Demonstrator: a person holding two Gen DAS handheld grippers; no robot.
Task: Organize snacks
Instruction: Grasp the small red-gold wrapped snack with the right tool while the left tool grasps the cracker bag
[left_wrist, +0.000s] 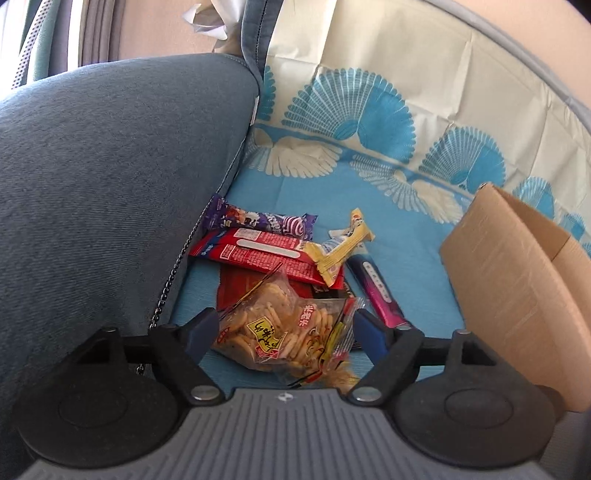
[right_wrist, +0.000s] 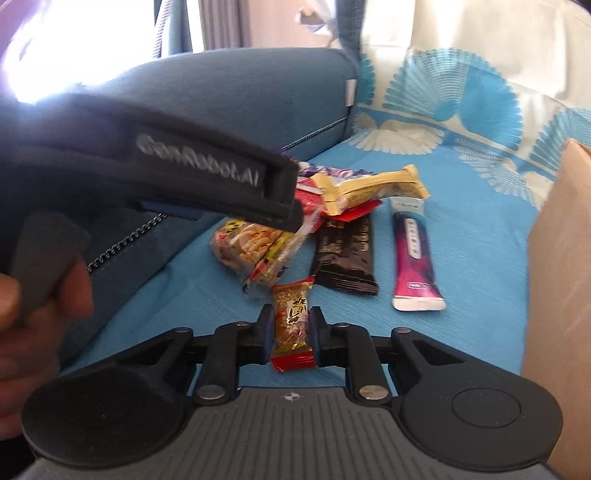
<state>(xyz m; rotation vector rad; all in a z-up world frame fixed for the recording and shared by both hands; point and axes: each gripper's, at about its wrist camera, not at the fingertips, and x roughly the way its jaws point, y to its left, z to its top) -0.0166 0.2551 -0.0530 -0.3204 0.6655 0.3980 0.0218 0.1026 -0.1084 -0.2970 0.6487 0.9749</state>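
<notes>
A clear bag of rice crackers (left_wrist: 280, 332) lies on the blue cloth between the fingers of my left gripper (left_wrist: 285, 326). The jaws stand wide and open, with a pad close on each side of the bag. In the right wrist view the same bag (right_wrist: 251, 243) sits under the left gripper's dark body (right_wrist: 207, 177). My right gripper (right_wrist: 291, 326) is shut on a small peanut snack pack (right_wrist: 293, 325) with red ends, held just over the cloth. Behind lie a purple pack (left_wrist: 258, 221), a red pack (left_wrist: 258, 254), a yellow pack (left_wrist: 343, 247), a black pack (right_wrist: 347, 254) and a magenta pack (right_wrist: 413, 251).
A brown cardboard box (left_wrist: 517, 295) stands at the right, its flap up. A blue-grey cushion (left_wrist: 110, 184) with a chain zipper rises at the left. The blue patterned cloth (left_wrist: 369, 199) covers the seat and its back. A hand (right_wrist: 37, 314) grips the left tool's trigger.
</notes>
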